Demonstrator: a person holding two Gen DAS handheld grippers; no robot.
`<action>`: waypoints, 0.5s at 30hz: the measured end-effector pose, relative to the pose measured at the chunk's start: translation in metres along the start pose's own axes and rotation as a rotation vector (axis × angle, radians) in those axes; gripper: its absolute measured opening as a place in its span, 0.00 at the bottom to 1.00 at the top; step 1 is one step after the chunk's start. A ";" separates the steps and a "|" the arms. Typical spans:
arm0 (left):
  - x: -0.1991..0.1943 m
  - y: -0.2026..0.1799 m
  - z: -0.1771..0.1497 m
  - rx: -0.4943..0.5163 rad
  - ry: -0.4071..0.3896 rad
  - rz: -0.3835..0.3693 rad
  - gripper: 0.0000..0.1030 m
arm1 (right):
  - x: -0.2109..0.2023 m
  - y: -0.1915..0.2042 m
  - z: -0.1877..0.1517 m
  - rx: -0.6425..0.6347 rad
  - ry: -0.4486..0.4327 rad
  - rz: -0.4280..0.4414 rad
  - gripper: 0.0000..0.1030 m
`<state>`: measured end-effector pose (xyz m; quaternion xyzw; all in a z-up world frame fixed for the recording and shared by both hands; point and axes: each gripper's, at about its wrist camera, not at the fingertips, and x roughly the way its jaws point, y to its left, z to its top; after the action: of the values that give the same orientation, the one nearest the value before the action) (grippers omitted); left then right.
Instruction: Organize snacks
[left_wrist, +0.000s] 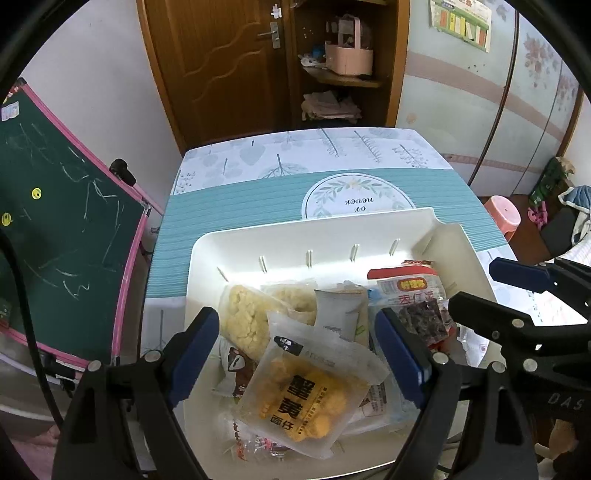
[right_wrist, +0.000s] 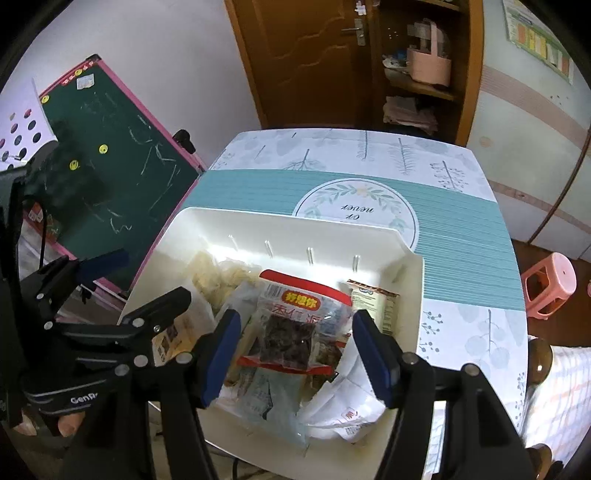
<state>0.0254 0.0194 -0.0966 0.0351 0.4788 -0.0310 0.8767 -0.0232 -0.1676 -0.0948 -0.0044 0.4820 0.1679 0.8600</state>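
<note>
Hovering side by side over the white bin (left_wrist: 207, 258) on the table (left_wrist: 229, 206), both grippers point down and forward. The left gripper (left_wrist: 301, 354) spreads wide, empty, above a yellow snack packet (left_wrist: 306, 398). The right gripper (right_wrist: 297, 354), equally wide and empty, straddles a red-edged dried-fruit packet (right_wrist: 295, 325).

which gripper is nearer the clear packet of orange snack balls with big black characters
Left. The left gripper hangs open directly over the clear packet of orange snack balls. The right gripper, also open, sits off to that packet's right, above the red-edged packet of dark dried fruit in the white bin.
</note>
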 end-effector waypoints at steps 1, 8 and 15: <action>-0.001 0.000 0.000 0.000 -0.003 0.002 0.83 | -0.002 0.000 0.000 0.004 -0.003 0.000 0.62; -0.010 -0.002 0.001 -0.008 -0.019 0.012 0.83 | -0.012 -0.003 -0.004 0.019 -0.028 0.000 0.62; -0.026 -0.008 0.005 -0.027 -0.041 0.023 0.85 | -0.029 -0.003 -0.008 0.028 -0.066 -0.019 0.62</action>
<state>0.0150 0.0116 -0.0726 0.0280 0.4608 -0.0153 0.8870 -0.0425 -0.1801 -0.0758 0.0087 0.4554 0.1528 0.8770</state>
